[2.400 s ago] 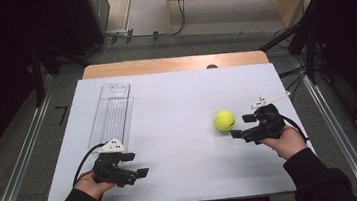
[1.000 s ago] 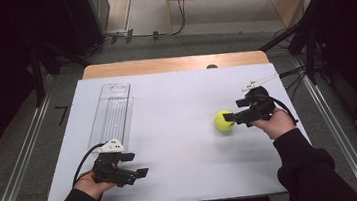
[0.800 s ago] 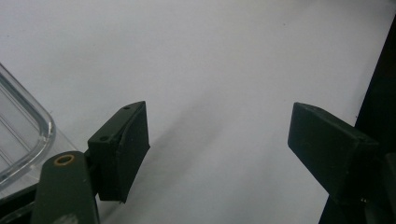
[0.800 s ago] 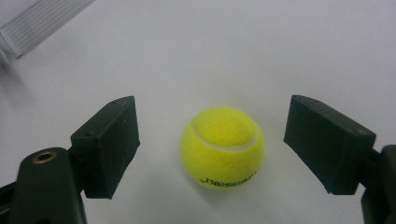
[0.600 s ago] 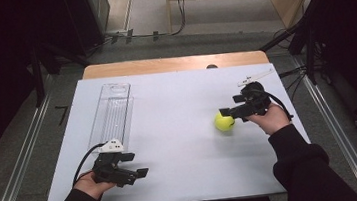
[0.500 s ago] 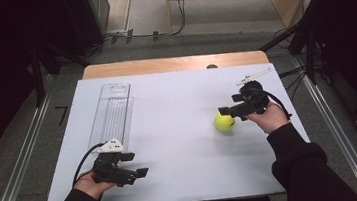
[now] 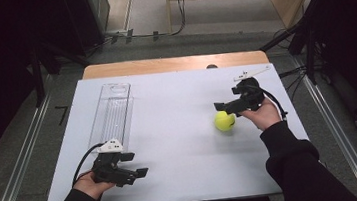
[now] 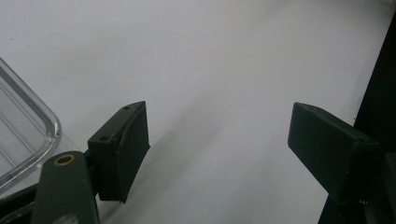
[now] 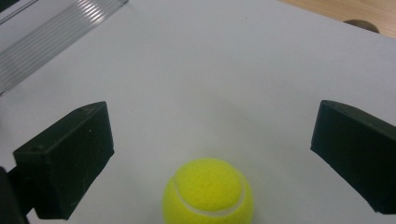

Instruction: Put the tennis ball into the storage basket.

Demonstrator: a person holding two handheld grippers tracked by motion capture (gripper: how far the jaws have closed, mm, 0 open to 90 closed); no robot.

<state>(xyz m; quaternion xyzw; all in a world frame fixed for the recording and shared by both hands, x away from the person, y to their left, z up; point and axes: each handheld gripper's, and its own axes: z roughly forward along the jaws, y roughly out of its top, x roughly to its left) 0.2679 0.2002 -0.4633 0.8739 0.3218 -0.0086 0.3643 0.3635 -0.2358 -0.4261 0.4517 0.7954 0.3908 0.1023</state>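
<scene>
Yellow felt tennis ball rests on the white tabletop, round, without long axis, between the just-opened, untouching right gripper jaws; left gripper gapes empty.

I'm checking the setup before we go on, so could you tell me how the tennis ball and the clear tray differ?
The tennis ball is small, round and bright yellow; the clear tray is long, flat and see-through, with ribs. The ball lies toward the table's right side, in front of the open right gripper; the tray lies on the left, beyond the left gripper. Both rest on the white table, and no jaw touches either.
</scene>
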